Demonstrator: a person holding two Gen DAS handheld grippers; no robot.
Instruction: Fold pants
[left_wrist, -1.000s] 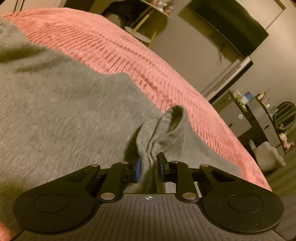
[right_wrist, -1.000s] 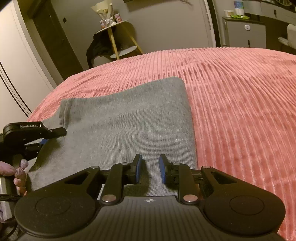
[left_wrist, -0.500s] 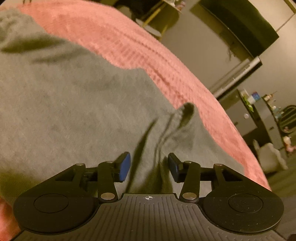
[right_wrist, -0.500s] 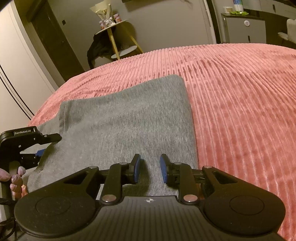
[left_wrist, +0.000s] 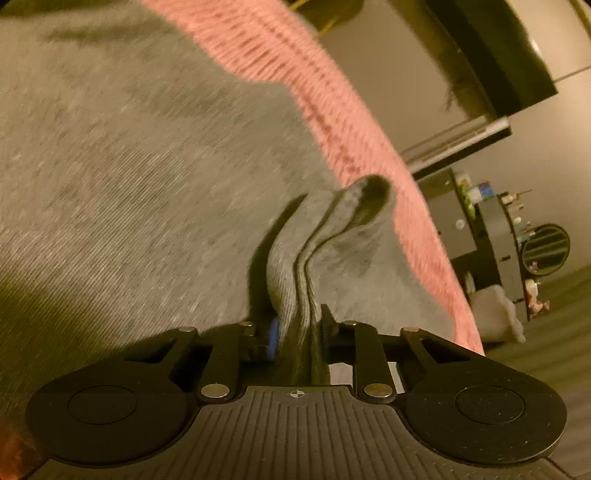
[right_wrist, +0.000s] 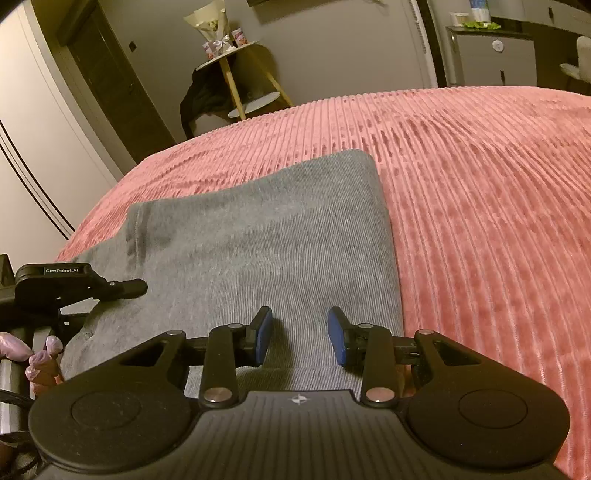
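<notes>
The left gripper (left_wrist: 297, 328) is closing its jaws on a pinched ridge of the grey pants (left_wrist: 147, 184), the fabric standing up between the pads. The right gripper (right_wrist: 300, 338) is opening, its blue pads (right_wrist: 263, 332) apart over the near hem with cloth lying flat beneath them, ungripped. The pants lie on a pink ribbed bedspread (right_wrist: 480, 184) as a compact rectangle, apparently already folded at least once. One further fold, judging by the layout, probably remains.
</notes>
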